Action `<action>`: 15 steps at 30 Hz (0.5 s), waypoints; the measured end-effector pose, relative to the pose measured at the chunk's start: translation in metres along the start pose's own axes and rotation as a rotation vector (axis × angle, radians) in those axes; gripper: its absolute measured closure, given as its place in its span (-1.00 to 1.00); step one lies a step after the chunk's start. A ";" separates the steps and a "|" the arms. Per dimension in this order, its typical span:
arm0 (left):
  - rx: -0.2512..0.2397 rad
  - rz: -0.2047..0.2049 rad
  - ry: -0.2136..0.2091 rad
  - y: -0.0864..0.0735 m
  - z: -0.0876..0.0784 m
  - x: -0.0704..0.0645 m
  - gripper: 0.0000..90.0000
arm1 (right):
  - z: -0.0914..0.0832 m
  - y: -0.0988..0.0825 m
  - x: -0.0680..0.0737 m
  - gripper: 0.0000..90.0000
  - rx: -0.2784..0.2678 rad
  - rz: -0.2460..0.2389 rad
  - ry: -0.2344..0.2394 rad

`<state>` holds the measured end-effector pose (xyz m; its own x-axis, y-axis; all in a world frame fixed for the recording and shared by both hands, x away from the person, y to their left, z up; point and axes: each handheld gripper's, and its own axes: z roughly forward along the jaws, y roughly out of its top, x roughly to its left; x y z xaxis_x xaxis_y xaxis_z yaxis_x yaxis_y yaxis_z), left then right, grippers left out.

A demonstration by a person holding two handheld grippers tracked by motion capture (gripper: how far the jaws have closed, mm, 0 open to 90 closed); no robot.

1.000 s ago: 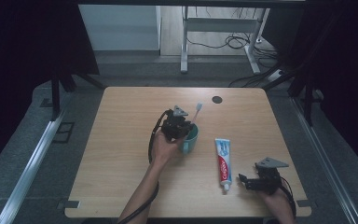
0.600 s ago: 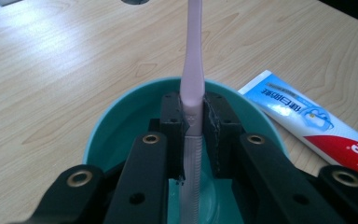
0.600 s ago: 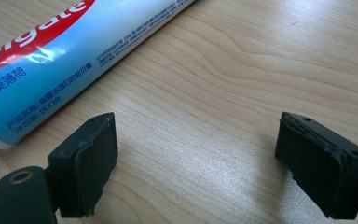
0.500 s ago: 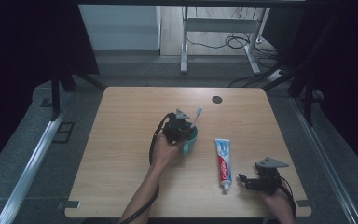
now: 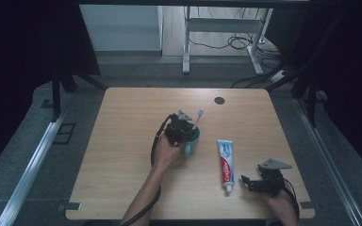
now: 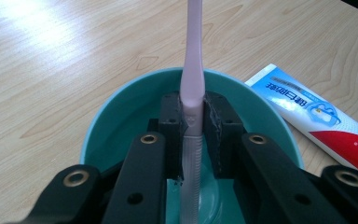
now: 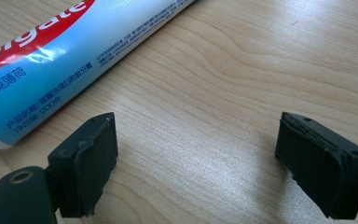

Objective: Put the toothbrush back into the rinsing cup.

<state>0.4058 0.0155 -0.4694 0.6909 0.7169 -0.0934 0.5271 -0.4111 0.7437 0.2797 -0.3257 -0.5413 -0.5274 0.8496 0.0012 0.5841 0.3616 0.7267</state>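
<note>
Over the teal cup (image 6: 121, 116), the left claw (image 6: 193, 116) pinches a pink toothbrush (image 6: 192, 60) upright, its lower end inside the cup. Right of the cup lies the toothpaste (image 5: 225, 162); beyond it the right claw (image 7: 193, 163) rests wide open on the desk (image 5: 122, 141), holding nothing.

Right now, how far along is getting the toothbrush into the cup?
Nearly done: the left gripper is shut on the pink toothbrush, whose lower end already hangs inside the teal cup. In hand: lowering and letting go. Probably left: the toothpaste tube, lying flat on the table, untouched, with the open right gripper resting beside it.
</note>
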 end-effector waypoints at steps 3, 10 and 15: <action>0.009 0.006 0.005 0.000 0.001 -0.001 0.63 | 0.000 0.000 0.000 -0.72 0.000 0.000 0.000; -0.005 0.010 0.014 0.002 -0.003 -0.002 0.44 | 0.000 0.000 0.000 -0.72 0.000 0.000 0.000; -0.024 0.016 0.022 0.006 -0.009 -0.004 0.31 | 0.000 0.000 0.000 -0.72 -0.001 -0.001 0.000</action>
<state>0.4019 0.0152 -0.4588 0.6880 0.7227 -0.0663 0.5038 -0.4098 0.7604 0.2797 -0.3258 -0.5414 -0.5279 0.8493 0.0007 0.5834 0.3620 0.7271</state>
